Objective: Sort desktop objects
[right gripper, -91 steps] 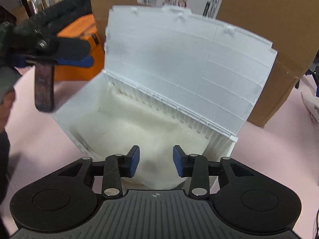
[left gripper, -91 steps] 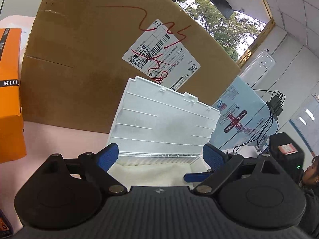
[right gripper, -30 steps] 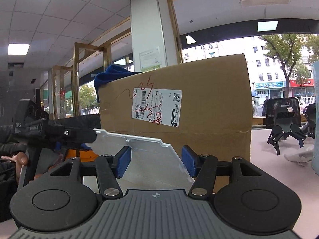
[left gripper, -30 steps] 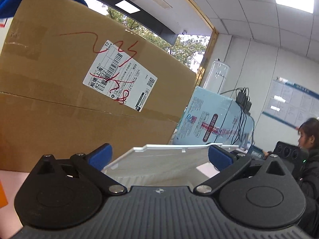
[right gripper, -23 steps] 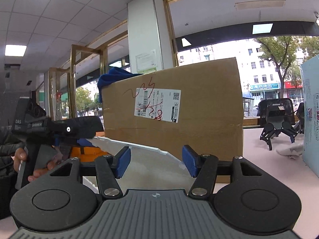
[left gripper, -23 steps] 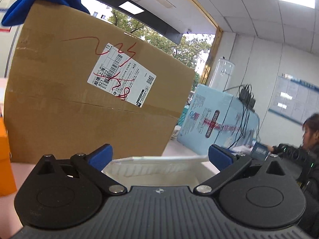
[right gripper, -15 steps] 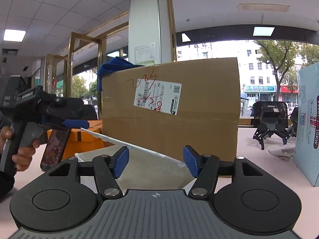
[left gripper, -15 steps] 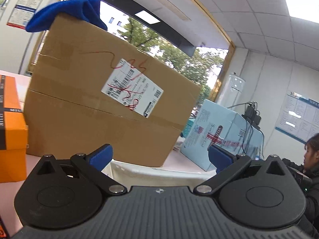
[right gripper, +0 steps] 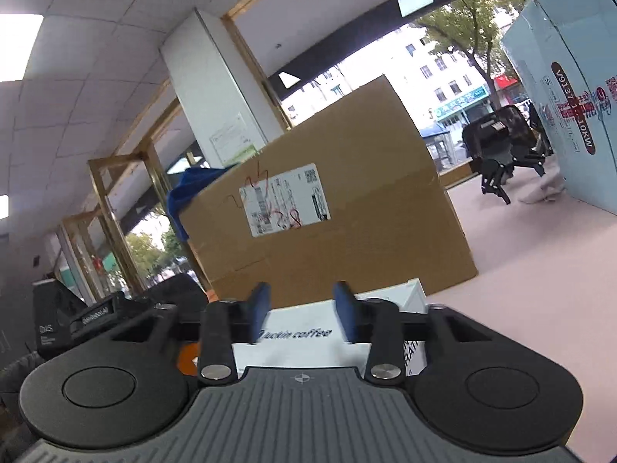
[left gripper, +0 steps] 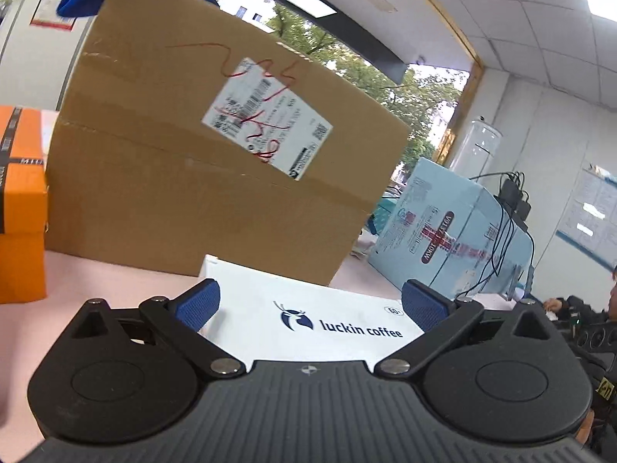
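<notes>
Box [left gripper: 308, 320] lid down on the table [left gripper: 115, 274]; left gripper [left gripper: 310, 305] wide, right gripper [right gripper: 302, 308] narrower, both empty above it.

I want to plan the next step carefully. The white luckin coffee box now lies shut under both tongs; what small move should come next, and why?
Probably lift both tongs away from the white box. Its printed lid lies flat and closed, and the left tongs and right tongs are open, holding nothing, so nothing seems left to do on it.
</notes>
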`<state>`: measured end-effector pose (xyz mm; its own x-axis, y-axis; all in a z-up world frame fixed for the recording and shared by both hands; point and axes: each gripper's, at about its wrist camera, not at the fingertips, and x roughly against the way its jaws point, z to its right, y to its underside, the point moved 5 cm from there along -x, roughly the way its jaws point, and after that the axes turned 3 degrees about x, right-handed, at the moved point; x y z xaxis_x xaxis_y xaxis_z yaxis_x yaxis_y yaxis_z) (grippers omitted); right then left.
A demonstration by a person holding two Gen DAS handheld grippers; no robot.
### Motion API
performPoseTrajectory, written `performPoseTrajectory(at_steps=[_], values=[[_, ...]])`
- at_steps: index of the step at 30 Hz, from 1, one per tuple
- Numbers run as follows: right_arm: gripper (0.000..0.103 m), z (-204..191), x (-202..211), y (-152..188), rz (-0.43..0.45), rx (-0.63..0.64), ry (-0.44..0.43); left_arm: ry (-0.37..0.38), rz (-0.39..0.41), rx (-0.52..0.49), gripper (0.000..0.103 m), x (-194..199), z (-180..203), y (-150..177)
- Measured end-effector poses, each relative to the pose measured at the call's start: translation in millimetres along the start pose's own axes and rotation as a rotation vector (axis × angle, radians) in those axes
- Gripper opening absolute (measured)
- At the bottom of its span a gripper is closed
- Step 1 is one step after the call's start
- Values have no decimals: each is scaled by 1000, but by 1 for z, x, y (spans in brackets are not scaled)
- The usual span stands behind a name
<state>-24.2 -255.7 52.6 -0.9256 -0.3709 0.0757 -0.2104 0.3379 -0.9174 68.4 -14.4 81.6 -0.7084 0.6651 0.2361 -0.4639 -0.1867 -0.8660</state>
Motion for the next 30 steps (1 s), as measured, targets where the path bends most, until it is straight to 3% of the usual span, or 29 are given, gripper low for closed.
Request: performPoseTrajectory(at_steps=[3, 6, 8, 14, 21, 30], values=[[11, -24, -2, 10, 5, 171, 35, 27, 14, -77, 83, 0, 14, 4], [11, -41, -6, 19, -19, 255, 22, 44, -14, -113, 71, -5, 22, 12], [11, -47, -11, 25, -48, 291, 26, 45, -43, -130, 69, -10, 25, 18], [11, -48, -18, 37, -82, 339, 51, 35, -41, -183, 68, -12, 30, 30], [10, -47, -22, 41, -88, 334, 64, -19, -16, -320, 67, -14, 41, 43], [11, -43, -15, 42, -55, 295, 37, -8, -6, -318, 69, -14, 40, 42]])
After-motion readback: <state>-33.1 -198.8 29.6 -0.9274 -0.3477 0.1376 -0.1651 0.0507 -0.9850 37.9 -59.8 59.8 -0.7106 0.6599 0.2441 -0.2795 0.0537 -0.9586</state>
